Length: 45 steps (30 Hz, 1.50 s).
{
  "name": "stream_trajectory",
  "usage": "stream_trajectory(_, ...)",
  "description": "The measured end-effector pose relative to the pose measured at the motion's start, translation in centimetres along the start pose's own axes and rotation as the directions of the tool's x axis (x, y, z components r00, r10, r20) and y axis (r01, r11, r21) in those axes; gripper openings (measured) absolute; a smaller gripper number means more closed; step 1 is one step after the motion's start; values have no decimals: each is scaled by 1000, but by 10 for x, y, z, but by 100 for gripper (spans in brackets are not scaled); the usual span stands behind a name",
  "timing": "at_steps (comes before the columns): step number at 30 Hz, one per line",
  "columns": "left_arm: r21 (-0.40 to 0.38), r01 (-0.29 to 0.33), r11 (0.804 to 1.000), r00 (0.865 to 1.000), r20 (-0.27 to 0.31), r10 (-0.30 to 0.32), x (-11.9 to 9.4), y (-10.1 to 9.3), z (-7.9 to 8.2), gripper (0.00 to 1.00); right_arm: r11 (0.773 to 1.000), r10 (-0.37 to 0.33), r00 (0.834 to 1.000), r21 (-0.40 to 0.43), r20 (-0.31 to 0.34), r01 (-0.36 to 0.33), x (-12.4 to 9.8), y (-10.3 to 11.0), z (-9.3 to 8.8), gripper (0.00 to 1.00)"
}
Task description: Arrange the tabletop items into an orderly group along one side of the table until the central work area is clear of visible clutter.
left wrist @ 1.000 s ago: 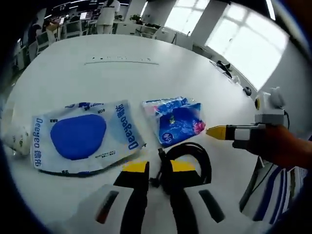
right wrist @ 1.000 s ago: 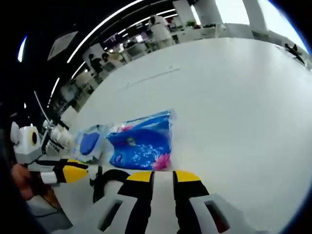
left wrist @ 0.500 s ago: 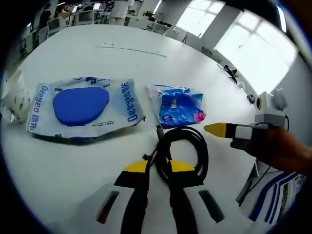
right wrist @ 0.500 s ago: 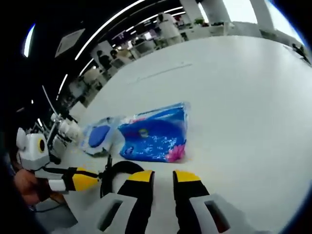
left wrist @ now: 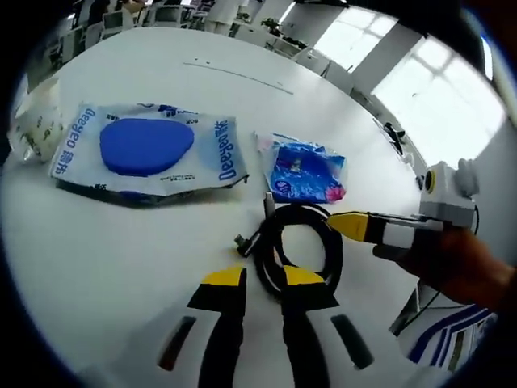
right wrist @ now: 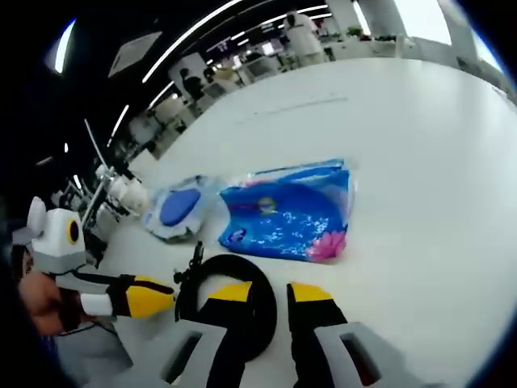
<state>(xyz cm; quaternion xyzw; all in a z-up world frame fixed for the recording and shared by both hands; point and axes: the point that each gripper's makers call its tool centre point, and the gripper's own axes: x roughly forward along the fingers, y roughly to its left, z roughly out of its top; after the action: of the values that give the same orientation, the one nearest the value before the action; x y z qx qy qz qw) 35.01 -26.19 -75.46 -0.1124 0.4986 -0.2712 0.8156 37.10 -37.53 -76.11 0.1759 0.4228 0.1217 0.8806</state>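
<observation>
Left gripper [left wrist: 262, 279]: jaws spread, empty, tips at coiled black cable [left wrist: 297, 246] on white table [left wrist: 97, 242]. Right gripper [right wrist: 265, 293]: jaws spread, over same coil. Beyond: blue tissue pack [left wrist: 305, 171], wet-wipes pack [left wrist: 149, 153], crumpled white bag [left wrist: 36, 121] farther left.

Left gripper view close above the coiled black cable [left wrist: 299, 242], facing across the tabletop [left wrist: 121, 242], right gripper view low beside that cable [right wrist: 230, 299], both sharing it.
</observation>
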Motion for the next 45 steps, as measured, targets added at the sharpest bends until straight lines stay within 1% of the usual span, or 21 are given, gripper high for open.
stream_trajectory(4, -32, 8, 999, 1000, -4, -8, 1, -4, -4, 14, 1000, -6, 1000, -25, 1, 6, 0, 1, 1, 13)
stream_trajectory(12, -63, 5, 998, 1000, -10, -6, 7, -8, -12, 13, 998, -14, 1000, -65, -12, 13, 2, 4, 1, 11)
stream_trajectory(13, -56, 7, 998, 1000, -12, -8, 7, -10, -13, 13, 998, -14, 1000, -67, -15, 13, 2, 4, 0, 11)
stream_trajectory(15, -16, -1, 1000, 1000, -16, 0, 9, -9, -14, 13, 997, -17, 1000, -71, -16, 16, 2, 5, 0, 11)
stream_trajectory(20, -8, 3, 1000, 1000, -20, -3, 8, -8, -13, 11, 996, -20, 1000, -83, -17, 18, 3, 6, 1, 10)
stream_trajectory(22, 0, 7, 1000, 1000, -22, -7, 8, -8, -12, 6, 996, -13, 1000, -92, -17, 11, 4, 9, 0, 6)
stream_trajectory(23, 6, 8, 1000, 1000, -21, -8, 8, -7, -11, 4, 993, -12, 1000, -116, -18, 10, 3, 11, 0, 4)
stream_trajectory(25, 13, 3, 1000, 1000, -17, -3, 6, -5, -10, 4, 987, -46, 999, -154, -3, 45, 2, 8, 2, 1)
stream_trajectory(28, 15, -2, 1000, 1000, -9, 3, 4, 1, -7, 2, 993, 4, 1000, -117, -18, -6, 4, 17, -3, 0)
stream_trajectory(31, 13, -1, 1000, 1000, -8, 1, 0, 9, -5, 1, 990, 1, 999, -138, -32, -6, 3, 19, -8, 0)
stream_trajectory(36, 38, -5, 999, 1000, -10, 5, -1, 16, 1, 1, 994, -1, 1000, -109, -26, -2, 1, 24, -13, 0)
stream_trajectory(40, 45, -12, 999, 1000, -6, 12, -1, 23, 8, 0, 995, 0, 1000, -101, -26, -2, 0, 30, -18, 1)
stream_trajectory(42, 48, -14, 999, 1000, -2, 14, -2, 27, 13, 0, 997, 4, 1000, -74, -19, -6, 0, 32, -20, 1)
stream_trajectory(45, 59, -9, 998, 1000, -5, 9, -1, 29, 18, 0, 998, 2, 1000, -55, -12, -2, -1, 36, -26, 2)
